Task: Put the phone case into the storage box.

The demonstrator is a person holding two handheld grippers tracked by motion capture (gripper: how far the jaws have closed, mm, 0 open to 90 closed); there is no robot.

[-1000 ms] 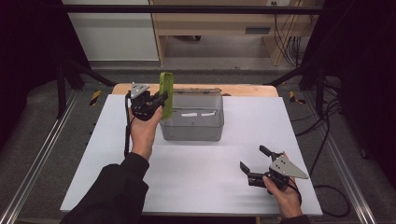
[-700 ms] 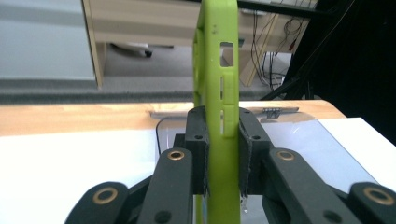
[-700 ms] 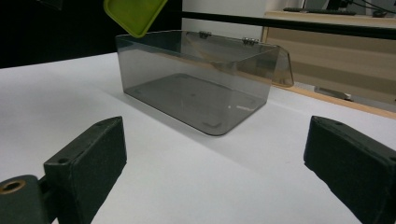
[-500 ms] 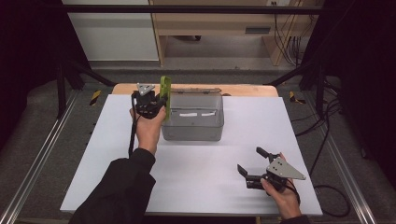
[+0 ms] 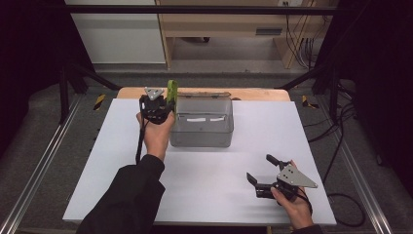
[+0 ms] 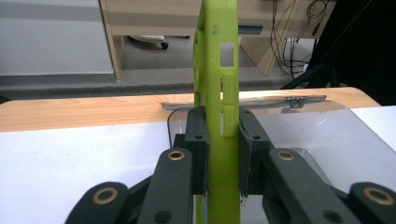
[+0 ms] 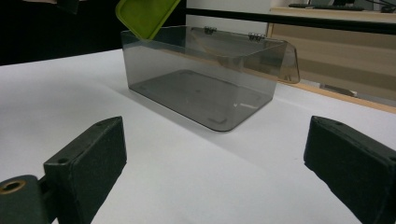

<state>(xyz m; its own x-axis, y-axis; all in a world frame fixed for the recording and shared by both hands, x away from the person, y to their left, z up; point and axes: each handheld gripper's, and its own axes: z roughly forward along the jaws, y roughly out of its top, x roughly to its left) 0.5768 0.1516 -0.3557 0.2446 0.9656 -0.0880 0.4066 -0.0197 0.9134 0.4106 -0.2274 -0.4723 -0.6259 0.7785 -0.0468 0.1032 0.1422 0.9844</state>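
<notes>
The left gripper (image 5: pixel 160 108) holds a green phone case (image 6: pixel 218 93) on its edge, upright, with both jaws pressed on its two flat sides; it stands at the far left corner of the clear box (image 5: pixel 202 122), just above the rim, near the far edge of the table (image 5: pixel 97 190). The box is open, its lid (image 5: pixel 199 95) is folded back toward the wooden strip (image 5: pixel 258 94) behind, and the inside looks empty. The main risk, as I judge it, is that the case comes down on the left wall instead of inside: the case is tall and thin, so a small tilt of the hand can make its lower edge catch on the rim, and then the light box can slide on the smooth white sheet or the case can twist between the pads. The grip is low on the case, so the top can also swing. The right gripper (image 5: pixel 260 181) rests near the near right corner, well apart from the box, with its jaws spread wide and nothing between them, so it does not steady the box. Compared with one second ago, the left hand and the case are a little farther from the person and slightly to the left, more at the box's corner; the right hand is in the same place.
</notes>
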